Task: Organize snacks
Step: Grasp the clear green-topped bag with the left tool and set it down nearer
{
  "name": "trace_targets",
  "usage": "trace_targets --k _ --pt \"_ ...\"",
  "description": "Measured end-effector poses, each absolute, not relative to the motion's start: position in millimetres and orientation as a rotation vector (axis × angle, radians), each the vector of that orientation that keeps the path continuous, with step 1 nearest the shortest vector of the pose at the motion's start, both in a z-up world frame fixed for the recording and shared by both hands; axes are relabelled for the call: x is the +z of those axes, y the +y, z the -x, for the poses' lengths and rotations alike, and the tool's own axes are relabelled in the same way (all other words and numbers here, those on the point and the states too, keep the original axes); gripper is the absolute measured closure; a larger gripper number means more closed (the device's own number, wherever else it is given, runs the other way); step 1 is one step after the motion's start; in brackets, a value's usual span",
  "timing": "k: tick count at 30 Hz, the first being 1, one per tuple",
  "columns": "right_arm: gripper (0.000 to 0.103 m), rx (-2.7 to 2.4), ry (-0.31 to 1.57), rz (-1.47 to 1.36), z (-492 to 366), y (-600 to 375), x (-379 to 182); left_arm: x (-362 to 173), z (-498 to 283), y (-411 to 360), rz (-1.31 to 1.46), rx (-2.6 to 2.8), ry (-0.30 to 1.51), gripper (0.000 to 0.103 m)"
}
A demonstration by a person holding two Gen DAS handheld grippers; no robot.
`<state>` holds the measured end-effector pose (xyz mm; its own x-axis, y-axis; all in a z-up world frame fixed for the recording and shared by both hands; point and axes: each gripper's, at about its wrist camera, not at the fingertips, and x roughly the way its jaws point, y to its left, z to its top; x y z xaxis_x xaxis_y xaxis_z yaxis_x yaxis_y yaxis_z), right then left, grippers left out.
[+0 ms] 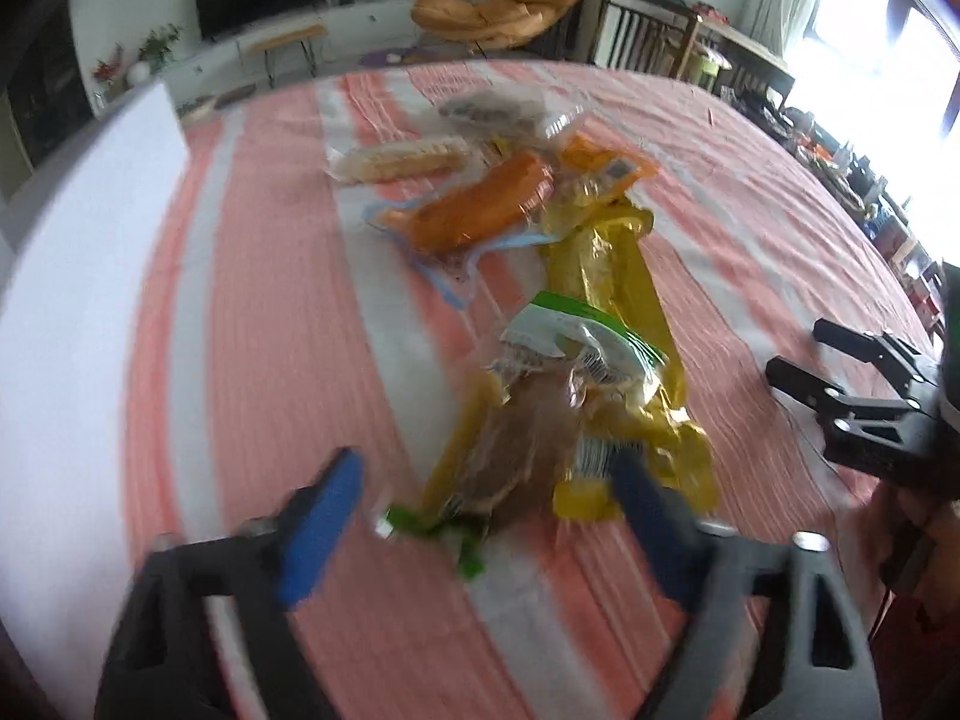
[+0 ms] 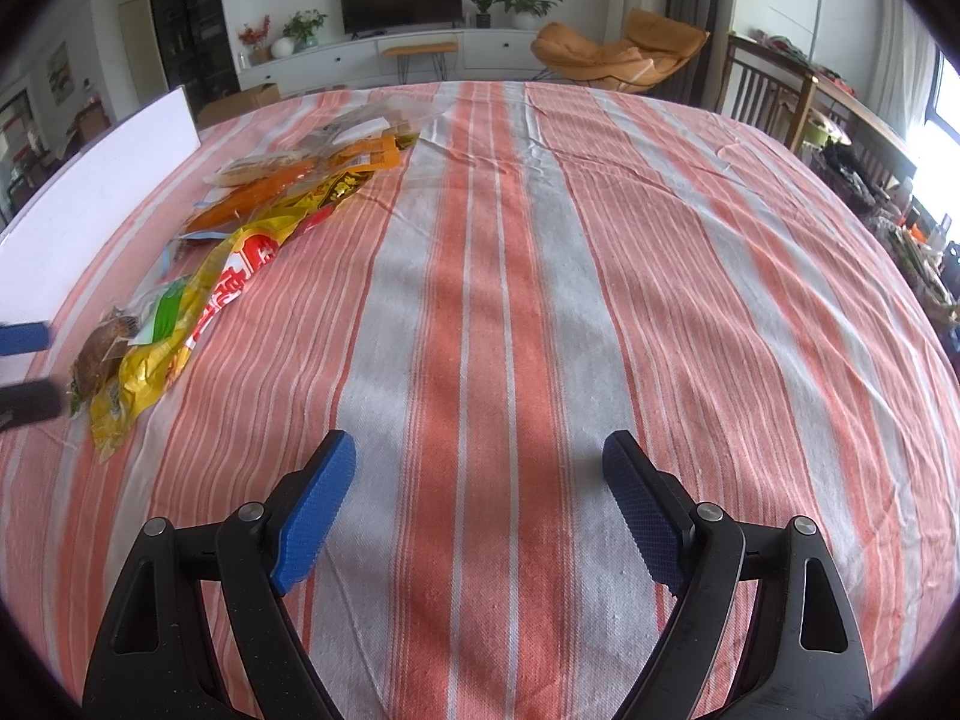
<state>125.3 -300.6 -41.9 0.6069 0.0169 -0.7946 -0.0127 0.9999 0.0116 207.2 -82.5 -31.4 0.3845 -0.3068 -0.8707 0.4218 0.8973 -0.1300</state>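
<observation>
Snack packets (image 1: 540, 276) lie in a loose line down the striped tablecloth (image 2: 540, 240), toward the table's left edge and running from its near part to its far part. Nearest the left gripper (image 1: 486, 480) sits a clear bag with a brown bun (image 1: 522, 450) and a green-and-white label, resting partly on a long yellow packet (image 1: 606, 276). Beyond them lie an orange sealed pack (image 1: 474, 210), a pale biscuit pack (image 1: 402, 162) and a clear tray of dark snacks (image 1: 498, 114) at the far end of the line. The left gripper's blue pads (image 1: 318, 528) stand wide apart on either side of the bun bag's near end, gripping nothing; blur hides whether they touch it. The right gripper (image 2: 480, 468), fingers likewise spread and empty, hovers over bare cloth near the table's front edge, well apart from the snacks. A white board (image 2: 90, 192) stands along the left edge.
</observation>
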Motion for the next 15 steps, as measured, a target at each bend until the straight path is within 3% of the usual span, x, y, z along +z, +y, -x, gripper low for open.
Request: trace_targets --k 4,8,10,15 --pt "0.016 0.017 0.919 -0.005 -125 -301 -42 -37 -209 -73 0.025 -0.380 1.060 0.056" --pt "0.016 0.017 0.919 -0.005 -125 -300 -42 -36 -194 -48 0.146 -0.141 1.071 0.055" --pt "0.016 0.017 0.919 -0.005 -125 -300 -42 -37 -188 -41 0.169 -0.122 1.067 0.043" --pt "0.016 0.016 0.918 -0.005 -125 -300 -42 -40 -192 -41 0.101 -0.174 1.077 0.025"
